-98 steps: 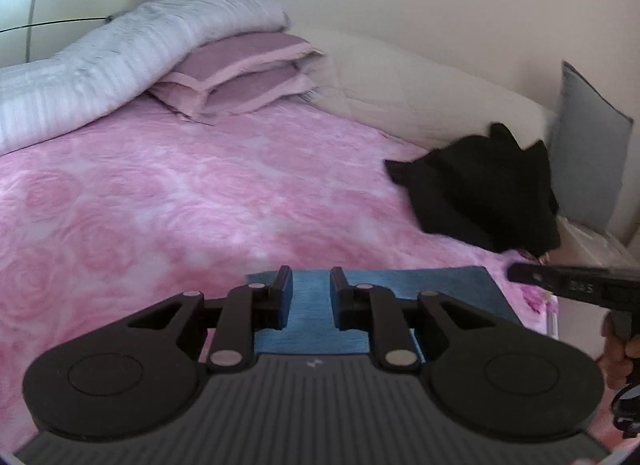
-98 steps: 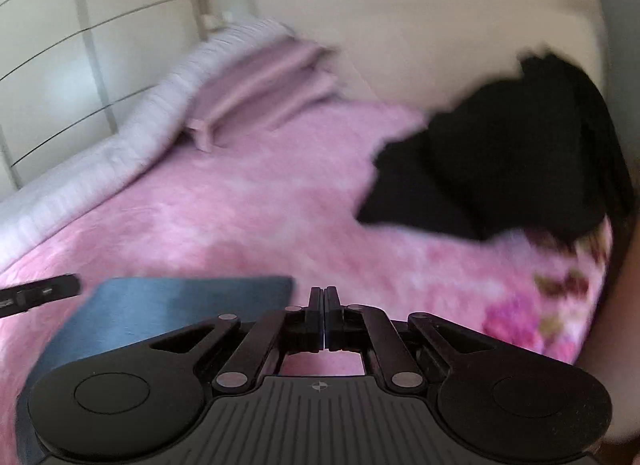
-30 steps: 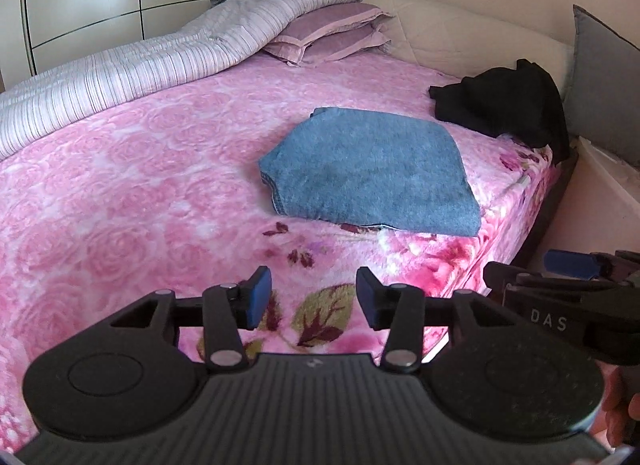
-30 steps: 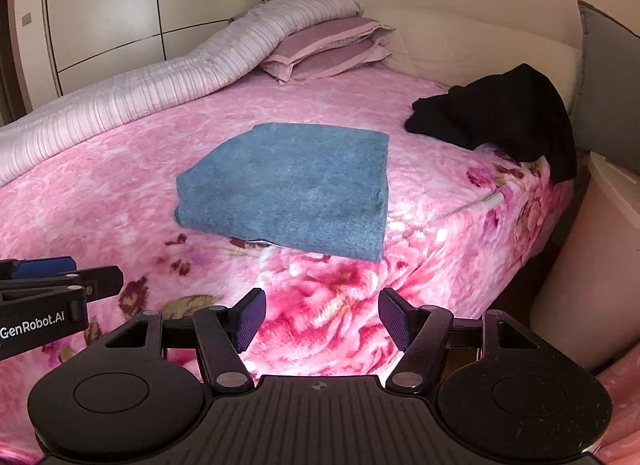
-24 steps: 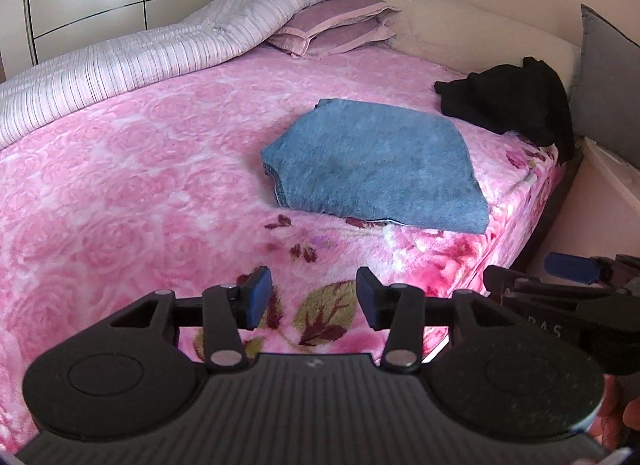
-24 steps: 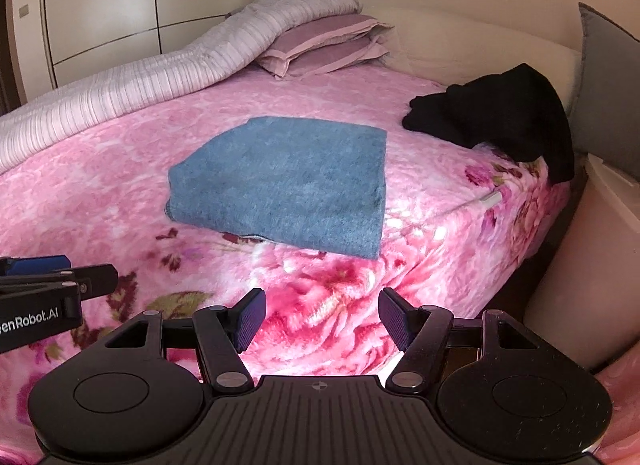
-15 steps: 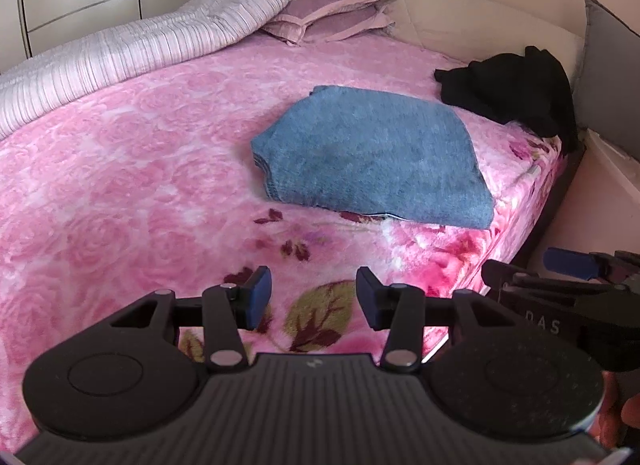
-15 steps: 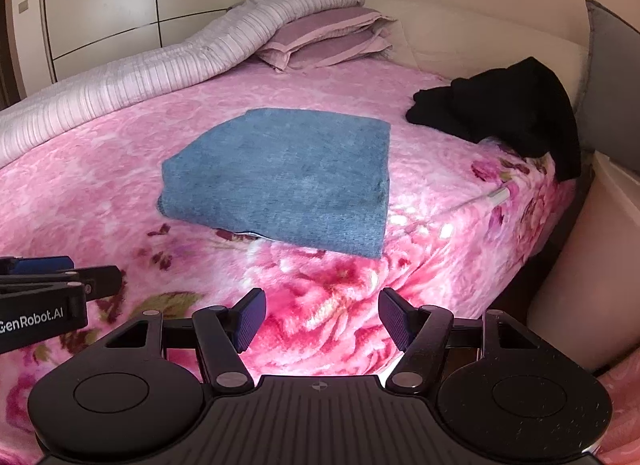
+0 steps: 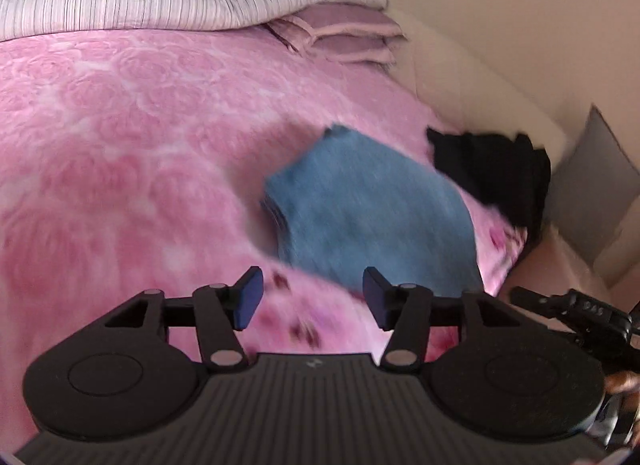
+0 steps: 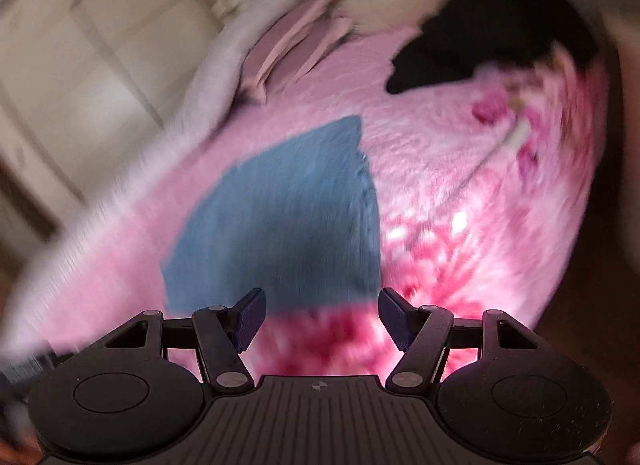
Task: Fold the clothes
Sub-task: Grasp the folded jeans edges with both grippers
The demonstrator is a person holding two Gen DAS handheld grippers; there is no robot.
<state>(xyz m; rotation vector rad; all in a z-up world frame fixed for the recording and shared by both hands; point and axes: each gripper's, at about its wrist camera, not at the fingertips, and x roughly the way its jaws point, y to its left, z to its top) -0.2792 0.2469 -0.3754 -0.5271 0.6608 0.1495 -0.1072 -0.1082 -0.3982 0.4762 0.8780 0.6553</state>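
Two tools hang empty: the left tool, jaws just widened, and the right tool, jaws apart. A folded blue garment lies on the pink bed; next likely comes fetching the crumpled black garment beyond it.

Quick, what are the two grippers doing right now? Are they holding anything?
Left gripper: open, jaws have just been opening, nothing between them.
Right gripper: open, holding nothing.
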